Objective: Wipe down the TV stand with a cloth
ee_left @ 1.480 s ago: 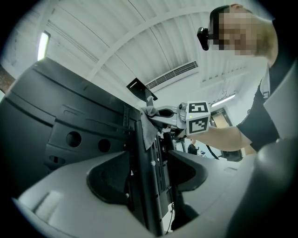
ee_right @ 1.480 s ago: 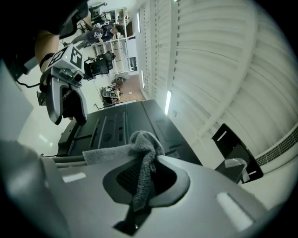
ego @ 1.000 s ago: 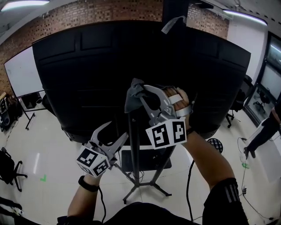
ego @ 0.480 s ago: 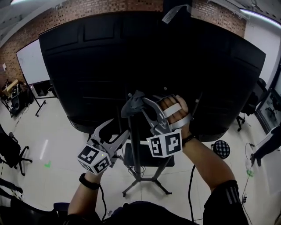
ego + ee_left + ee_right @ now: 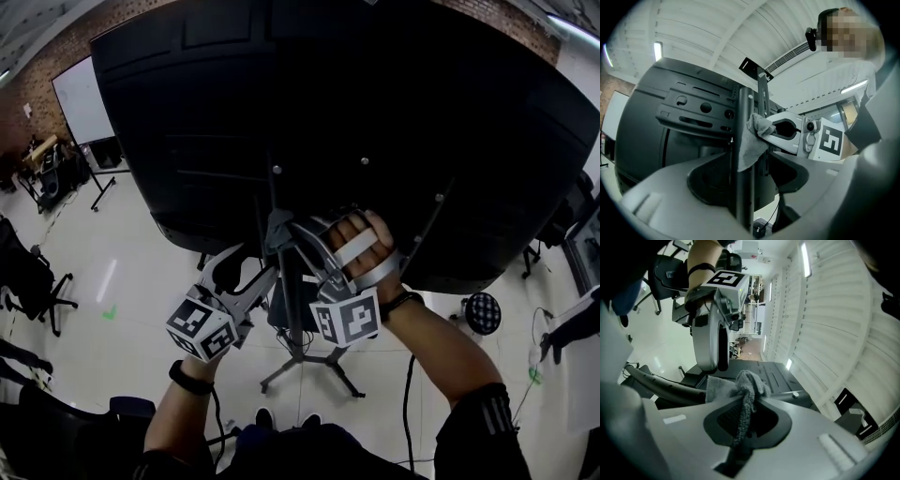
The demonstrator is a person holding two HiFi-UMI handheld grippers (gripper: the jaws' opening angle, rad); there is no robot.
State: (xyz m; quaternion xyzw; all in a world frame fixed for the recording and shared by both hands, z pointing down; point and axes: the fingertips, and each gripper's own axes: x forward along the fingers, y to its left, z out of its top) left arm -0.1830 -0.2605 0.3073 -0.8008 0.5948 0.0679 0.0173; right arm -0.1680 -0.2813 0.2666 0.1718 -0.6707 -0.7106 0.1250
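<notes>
The left gripper (image 5: pixel 242 277) sits nearest, at seven o'clock of the right gripper (image 5: pixel 284 234). Its fingers are spread, and the TV stand's black pole (image 5: pixel 744 108) stands between them (a gap shows on one side). The right gripper's fingers are clamped on the grey cloth (image 5: pixel 746 380), which lies bunched against the pole. Beyond, at twelve o'clock, looms the TV's black back (image 5: pixel 375 112).

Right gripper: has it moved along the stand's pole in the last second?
Yes. The right gripper, shut on the cloth, has slid down the pole, toward the lower edge of the TV.
</notes>
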